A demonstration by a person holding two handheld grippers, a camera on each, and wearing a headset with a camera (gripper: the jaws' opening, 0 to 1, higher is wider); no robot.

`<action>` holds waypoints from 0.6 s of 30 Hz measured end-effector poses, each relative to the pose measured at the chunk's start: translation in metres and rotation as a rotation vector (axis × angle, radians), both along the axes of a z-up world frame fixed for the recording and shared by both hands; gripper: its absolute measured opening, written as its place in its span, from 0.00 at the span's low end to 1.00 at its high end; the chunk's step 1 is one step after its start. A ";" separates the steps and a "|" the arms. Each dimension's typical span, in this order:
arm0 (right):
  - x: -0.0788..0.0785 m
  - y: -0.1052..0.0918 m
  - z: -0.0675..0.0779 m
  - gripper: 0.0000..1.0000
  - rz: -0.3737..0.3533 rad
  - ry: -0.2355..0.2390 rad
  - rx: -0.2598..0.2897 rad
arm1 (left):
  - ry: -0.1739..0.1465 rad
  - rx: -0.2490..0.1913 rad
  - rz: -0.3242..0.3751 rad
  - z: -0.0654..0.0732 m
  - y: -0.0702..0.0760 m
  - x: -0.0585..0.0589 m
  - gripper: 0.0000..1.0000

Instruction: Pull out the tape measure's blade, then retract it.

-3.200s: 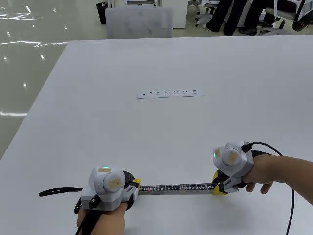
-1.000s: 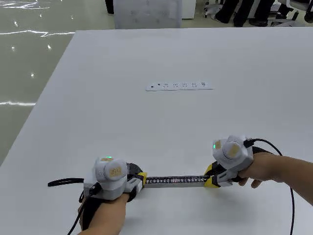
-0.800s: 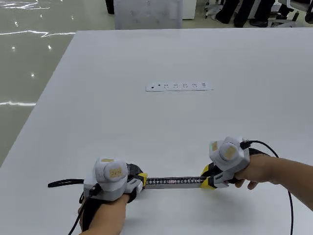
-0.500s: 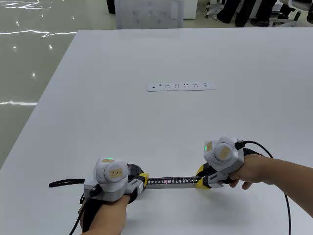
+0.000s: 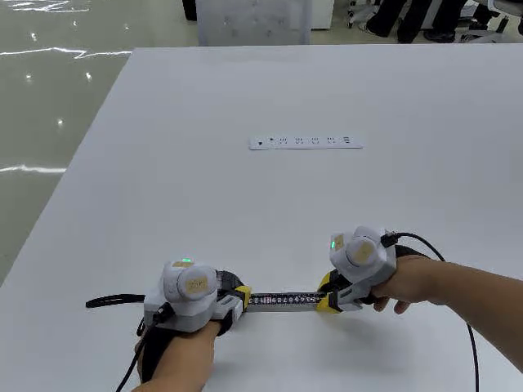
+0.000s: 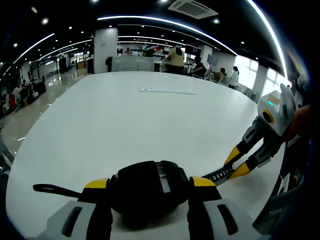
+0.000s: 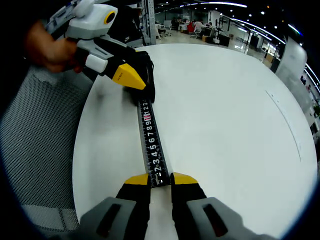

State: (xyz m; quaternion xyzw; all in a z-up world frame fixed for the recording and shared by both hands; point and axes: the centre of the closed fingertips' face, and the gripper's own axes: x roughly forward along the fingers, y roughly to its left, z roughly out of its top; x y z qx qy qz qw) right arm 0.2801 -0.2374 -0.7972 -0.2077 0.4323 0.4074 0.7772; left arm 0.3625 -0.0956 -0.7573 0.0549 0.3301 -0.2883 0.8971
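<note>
The black tape measure case rests on the white table near its front edge, and my left gripper is shut on it. In the left gripper view the case sits between the yellow-tipped fingers. A short length of blade runs right from the case to my right gripper, which is shut on the blade's end. In the right gripper view the numbered blade runs from the fingertips to the case. A black wrist strap trails left of the case.
A white power strip lies flat in the middle of the table. A black cable loops from the right gripper along the person's arm. The table's left edge drops to a glossy floor. A chair stands at the far end.
My right gripper has moved left toward the left gripper with the blade's end in it, so the exposed blade is shorter. The left gripper and case stay put.
</note>
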 end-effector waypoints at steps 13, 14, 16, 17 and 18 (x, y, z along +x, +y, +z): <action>0.009 0.017 0.000 0.14 0.015 -0.009 0.016 | 0.005 -0.005 0.007 -0.001 0.000 0.000 0.58; 0.009 0.018 0.001 0.14 0.018 -0.010 0.017 | 0.005 -0.005 0.007 -0.001 0.000 0.000 0.58; 0.010 0.021 0.001 0.14 0.020 -0.009 0.020 | 0.005 -0.005 0.006 -0.001 0.000 0.000 0.58; 0.011 0.022 0.001 0.14 0.023 -0.009 0.019 | 0.005 -0.005 0.006 -0.001 0.000 0.000 0.58; 0.011 0.022 0.001 0.14 0.025 -0.009 0.019 | 0.005 -0.005 0.006 -0.001 0.000 0.000 0.58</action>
